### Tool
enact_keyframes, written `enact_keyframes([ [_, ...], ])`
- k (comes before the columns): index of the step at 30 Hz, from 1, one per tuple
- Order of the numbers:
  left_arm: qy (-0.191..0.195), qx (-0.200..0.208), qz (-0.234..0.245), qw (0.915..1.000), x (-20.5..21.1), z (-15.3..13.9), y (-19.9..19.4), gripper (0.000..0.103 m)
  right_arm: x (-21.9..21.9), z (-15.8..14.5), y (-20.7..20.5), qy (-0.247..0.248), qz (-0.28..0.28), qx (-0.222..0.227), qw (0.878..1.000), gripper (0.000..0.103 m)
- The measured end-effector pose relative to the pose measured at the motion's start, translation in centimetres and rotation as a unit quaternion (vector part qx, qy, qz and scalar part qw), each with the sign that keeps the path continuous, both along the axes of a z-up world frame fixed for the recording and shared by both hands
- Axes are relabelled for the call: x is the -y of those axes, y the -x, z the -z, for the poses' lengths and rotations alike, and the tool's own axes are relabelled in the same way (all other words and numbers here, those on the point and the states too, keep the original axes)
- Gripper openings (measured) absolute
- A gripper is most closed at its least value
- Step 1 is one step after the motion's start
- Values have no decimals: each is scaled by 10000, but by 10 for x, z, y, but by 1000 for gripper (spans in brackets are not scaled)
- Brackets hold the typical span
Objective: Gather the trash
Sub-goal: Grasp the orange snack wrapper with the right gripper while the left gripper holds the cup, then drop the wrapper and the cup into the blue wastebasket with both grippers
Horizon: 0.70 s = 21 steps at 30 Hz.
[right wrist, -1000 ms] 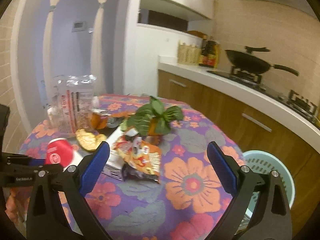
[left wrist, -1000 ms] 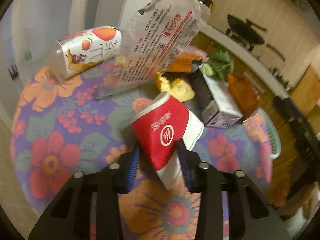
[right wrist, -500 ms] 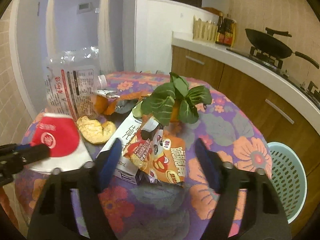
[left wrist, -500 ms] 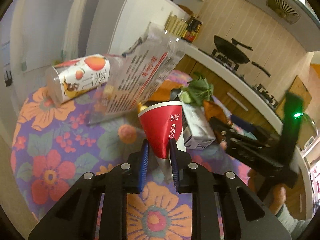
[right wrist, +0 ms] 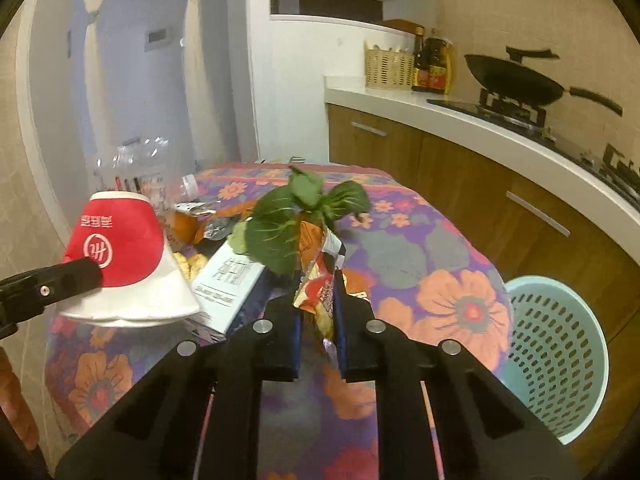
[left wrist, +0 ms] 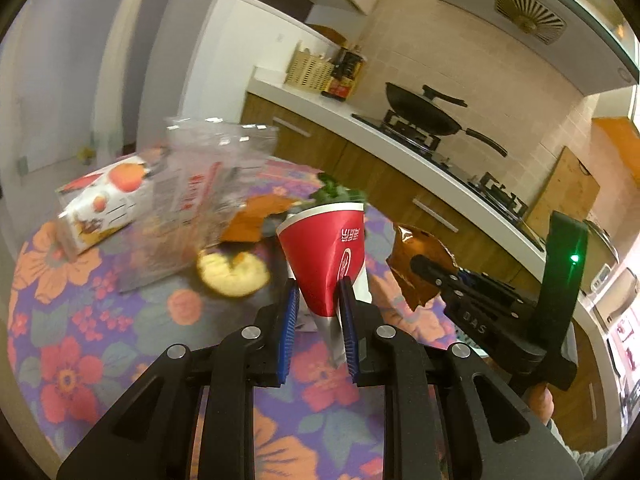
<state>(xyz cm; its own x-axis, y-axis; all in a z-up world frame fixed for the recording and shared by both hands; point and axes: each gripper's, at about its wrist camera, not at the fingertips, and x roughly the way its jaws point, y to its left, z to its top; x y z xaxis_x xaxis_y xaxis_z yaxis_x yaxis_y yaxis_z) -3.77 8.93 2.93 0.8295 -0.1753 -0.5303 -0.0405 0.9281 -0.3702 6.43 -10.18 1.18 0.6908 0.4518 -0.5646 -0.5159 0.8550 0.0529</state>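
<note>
Where the round worktop with its purple and orange flowered cloth curves away on the right, a pale turquoise perforated plastic basket stands on the floor just beside and below the edge, between the worktop and the wooden kitchen cabinets. The near part of the cloth in the right wrist view lies bare, as does the left front of it in the left wrist view; the litter sits toward the middle and far side.

The left hand-held gripper is closed almost fully, its blue pads pinching the flattened lower end of a red and white paper cup, which stands mouth up and clear of the cloth. The right hand-held gripper is likewise nearly closed, clamped on a crumpled orange foil snack wrapper lifted off the surface; in the left wrist view that wrapper hangs to the right of the cup, apart from it.

On the worktop there lie a white rectangular milk carton, a bunch of green leafy vegetable behind the wrapper, a yellowish piece of fruit peel, a clear plastic bag with red print standing blurred, and a white juice carton with orange fruit pictures tipped on its side at the far left. A black wok rests on the stove beyond.
</note>
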Motion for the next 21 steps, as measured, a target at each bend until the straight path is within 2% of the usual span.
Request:
enact_keyframes([
  [6,-104,92,348,9993,36,-11,-23,19,59,-13,-5,-328,453,-9,9984,11],
  [11,-247,66,754,9968,78,-14,-52,19,115,-14,-9,-363,1018,58,9941,11],
  [18,-466,-4,1484,9878,159,-11,-104,19,197,10,-26,-553,1794,-276,9818,11],
  [21,-587,-110,1759,9826,193,-4,-126,19,226,28,-37,-678,2020,-561,9754,11],
])
